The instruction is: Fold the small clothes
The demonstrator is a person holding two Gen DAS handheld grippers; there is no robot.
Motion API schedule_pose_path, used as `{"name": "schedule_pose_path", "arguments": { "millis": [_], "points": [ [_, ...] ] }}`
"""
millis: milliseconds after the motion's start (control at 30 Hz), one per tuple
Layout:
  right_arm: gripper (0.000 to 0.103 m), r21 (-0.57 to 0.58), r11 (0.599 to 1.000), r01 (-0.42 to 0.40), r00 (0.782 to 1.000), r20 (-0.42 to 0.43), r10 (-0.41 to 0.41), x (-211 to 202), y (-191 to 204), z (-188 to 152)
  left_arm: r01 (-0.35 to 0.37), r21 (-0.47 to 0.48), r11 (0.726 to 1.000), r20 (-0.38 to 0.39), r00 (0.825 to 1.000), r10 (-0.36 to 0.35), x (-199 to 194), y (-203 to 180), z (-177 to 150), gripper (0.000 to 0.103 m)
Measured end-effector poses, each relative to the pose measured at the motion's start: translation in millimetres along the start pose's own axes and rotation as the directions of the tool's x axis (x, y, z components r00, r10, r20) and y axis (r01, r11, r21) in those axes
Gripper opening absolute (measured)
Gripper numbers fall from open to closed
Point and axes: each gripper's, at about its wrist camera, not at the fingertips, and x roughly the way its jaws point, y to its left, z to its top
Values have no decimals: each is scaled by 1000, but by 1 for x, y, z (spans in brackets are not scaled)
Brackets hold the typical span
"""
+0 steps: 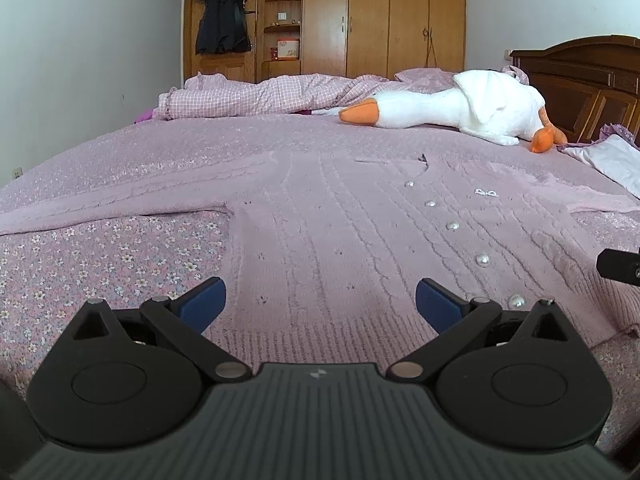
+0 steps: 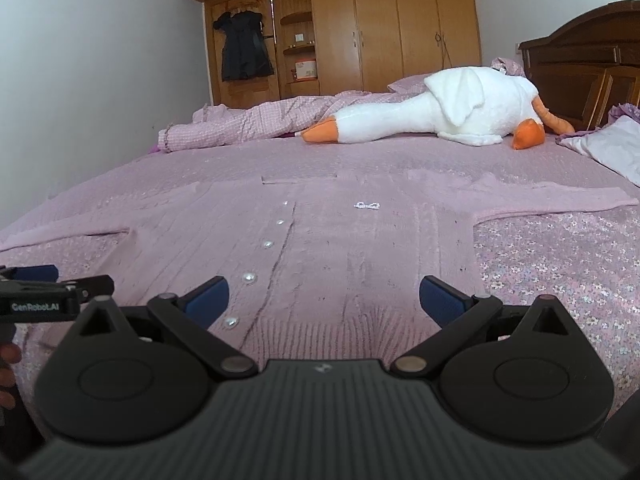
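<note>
Tongs [image 1: 320, 304] [image 2: 324, 304] (both pairs) gape wide above cardigan [image 1: 340, 240].

A white plush goose [image 1: 472, 108] with orange beak and feet is lying across the far side of the bed [image 1: 104, 264]. Behind it a checked quilt [image 1: 256, 94] is lying bunched. A wooden wardrobe [image 1: 384, 16] is standing against the back wall, with a black garment [image 1: 222, 18] hanging on it. A dark headboard [image 1: 580, 80] is rising at right, a pillow [image 1: 612, 158] lying near it.

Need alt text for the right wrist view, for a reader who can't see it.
A pink knit cardigan with pearl buttons lies spread flat on a floral bedspread, the open right gripper poised at its hem. A white goose plush lies behind; the left gripper shows at left.
</note>
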Motion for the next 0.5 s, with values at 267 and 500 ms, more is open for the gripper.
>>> {"name": "schedule_pose_path", "arguments": {
  "millis": [267,500],
  "points": [
    [103,0,1000,-5,1000,-11,5,0,-1,-1,10,1,1000,6,1000,-10,-3,0,0,103],
    [103,3,1000,-6,1000,-24,6,4,0,-1,30,-3,1000,16,999,-30,-7,-1,2,103]
  ]
}}
